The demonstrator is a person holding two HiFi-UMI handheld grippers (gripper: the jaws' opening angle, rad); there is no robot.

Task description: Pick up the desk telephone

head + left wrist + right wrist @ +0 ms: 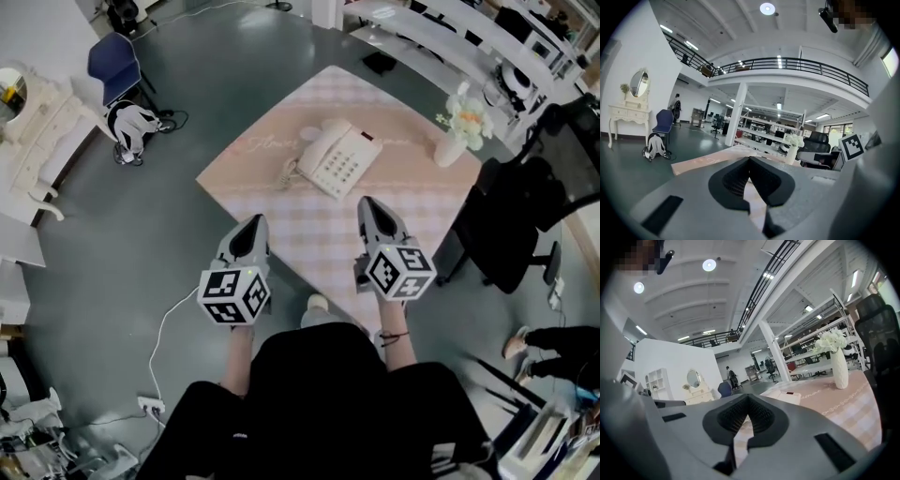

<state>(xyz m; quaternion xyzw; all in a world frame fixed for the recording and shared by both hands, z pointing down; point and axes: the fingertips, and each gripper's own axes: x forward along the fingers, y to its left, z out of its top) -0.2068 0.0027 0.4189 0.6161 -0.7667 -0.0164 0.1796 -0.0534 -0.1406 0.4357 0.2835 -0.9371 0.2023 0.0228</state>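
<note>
Seen from overhead, a person holds two grippers out over a bench [412,220] covered in pale pink checked cloth. The left gripper [255,223] has its jaws pressed together with nothing between them, and its tip sits at the bench's near edge. The right gripper [368,202] is also closed and empty, over the cloth.

The desk telephone [336,157] is white. It lies ahead of the right gripper and slightly to that gripper's left, and ahead and to the right of the left gripper. Only bare cloth lies between it and either tip. Its coiled cord [291,174] trails on the side nearer the left gripper.

A white vase of white flowers [464,127] stands further ahead, off to the right of the right gripper. A black office chair [520,220] stands just beyond the bench's right edge.

The floor [159,234] is dark grey. Far to the left of the left gripper are a blue chair [114,58], a black and white bag [131,124] and a white dressing table [37,141]. The room is a large, open office with long desks and an upper balcony railing [787,62].
</note>
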